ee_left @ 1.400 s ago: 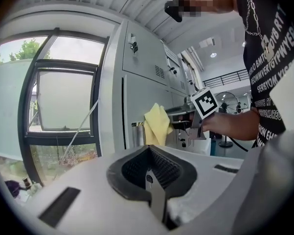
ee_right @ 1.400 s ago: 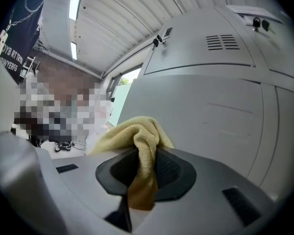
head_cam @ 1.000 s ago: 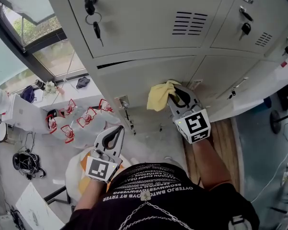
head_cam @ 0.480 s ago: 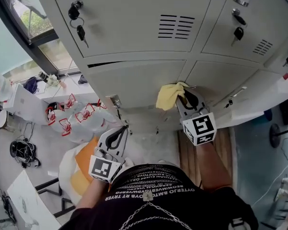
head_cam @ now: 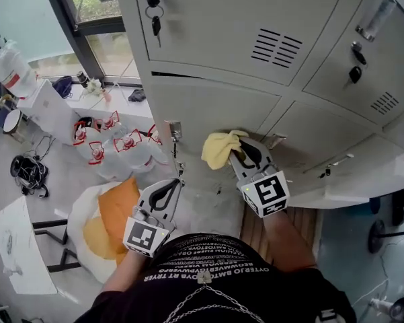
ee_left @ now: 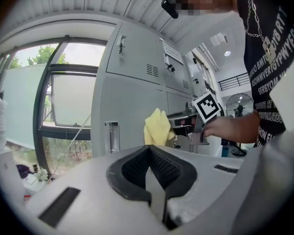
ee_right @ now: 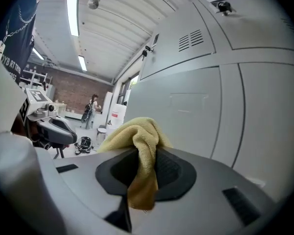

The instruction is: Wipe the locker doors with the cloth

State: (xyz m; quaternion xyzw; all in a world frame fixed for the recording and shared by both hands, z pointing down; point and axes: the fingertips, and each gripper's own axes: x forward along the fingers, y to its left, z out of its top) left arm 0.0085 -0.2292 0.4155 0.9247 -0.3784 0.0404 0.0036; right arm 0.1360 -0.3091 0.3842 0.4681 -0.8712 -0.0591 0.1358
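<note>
A: Two tongs logged. Right tongs: pinching the cloth, with one end hanging down between them.
B: Cloth appearance?
A: Yellow terry, bunched into a loose wad, darker at the hanging end. It sits against the lower locker door, near that door's bottom edge.
B: Left tongs?
A: Pressed together, nothing between them. Held low by the person's body, apart from the cloth.
</note>
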